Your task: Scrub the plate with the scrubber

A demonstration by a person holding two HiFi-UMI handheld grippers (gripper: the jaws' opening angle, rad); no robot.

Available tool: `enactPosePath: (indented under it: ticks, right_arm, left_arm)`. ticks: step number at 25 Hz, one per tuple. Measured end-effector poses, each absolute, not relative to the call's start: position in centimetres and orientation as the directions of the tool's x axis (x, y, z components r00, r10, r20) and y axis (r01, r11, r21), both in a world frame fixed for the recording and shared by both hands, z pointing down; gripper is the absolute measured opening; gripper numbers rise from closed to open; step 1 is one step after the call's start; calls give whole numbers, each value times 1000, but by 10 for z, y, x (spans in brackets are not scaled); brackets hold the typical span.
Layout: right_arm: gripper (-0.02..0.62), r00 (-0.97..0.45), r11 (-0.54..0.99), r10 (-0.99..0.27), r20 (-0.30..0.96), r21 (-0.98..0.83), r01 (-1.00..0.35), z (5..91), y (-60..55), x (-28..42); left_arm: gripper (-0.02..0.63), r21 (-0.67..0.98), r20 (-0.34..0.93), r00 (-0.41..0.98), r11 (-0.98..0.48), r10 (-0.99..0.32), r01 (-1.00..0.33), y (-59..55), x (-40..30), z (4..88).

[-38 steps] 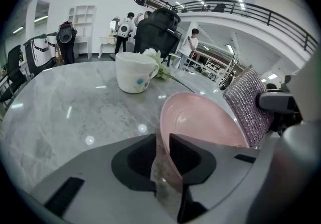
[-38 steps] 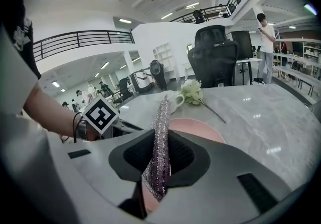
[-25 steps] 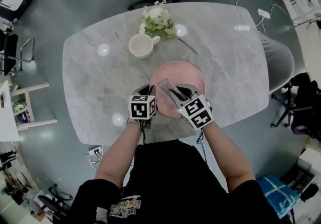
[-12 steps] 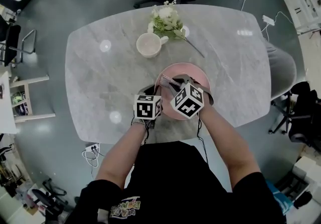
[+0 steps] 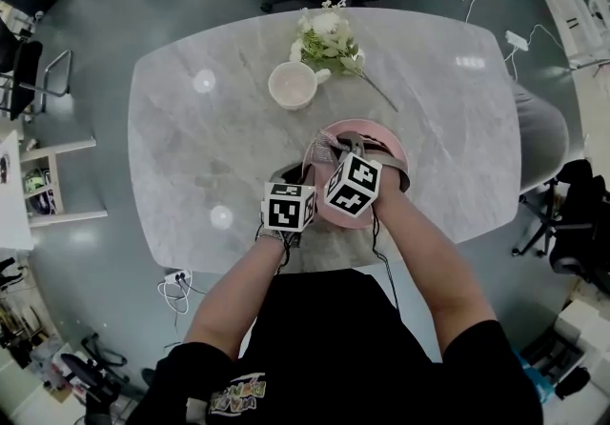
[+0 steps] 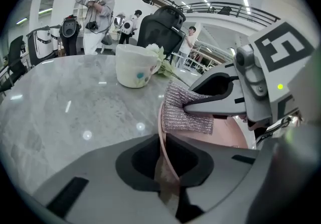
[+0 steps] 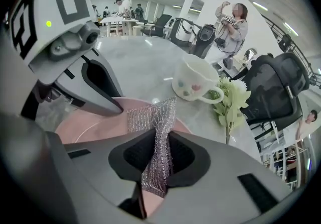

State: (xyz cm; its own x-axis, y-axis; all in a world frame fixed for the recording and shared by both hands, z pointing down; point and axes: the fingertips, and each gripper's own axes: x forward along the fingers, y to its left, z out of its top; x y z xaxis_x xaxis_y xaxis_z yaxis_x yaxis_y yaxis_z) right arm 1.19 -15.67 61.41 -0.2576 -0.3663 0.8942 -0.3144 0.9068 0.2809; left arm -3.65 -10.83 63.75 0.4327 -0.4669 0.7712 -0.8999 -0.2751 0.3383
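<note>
The round pink plate is clamped by its 8 o'clock rim in the left gripper, while the silvery mesh scrubber, pinched tight in the right gripper, is held at the plate's 10 o'clock edge, long axis toward 11 o'clock.

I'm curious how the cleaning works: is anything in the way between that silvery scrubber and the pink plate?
Nothing visible. The right gripper is shut on the scrubber, which sits right over the plate. The left gripper clamps the plate's rim, off to the side. The mug and flowers stand beyond the plate.
</note>
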Motion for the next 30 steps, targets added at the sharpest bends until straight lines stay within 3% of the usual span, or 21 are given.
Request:
enactPosePath:
  ticks: [20,30]
  right_arm:
    - [77,-82,797,-484,871,401,-452,609,-194,109]
    - [78,-68,744,-503,862,392,-541,600,-169,153]
  left_arm:
    - [49,298,782,397,-271,-481,-915,-109,-42,639]
    - [49,284,791,380,-263,-479,-922,-108,-38,638]
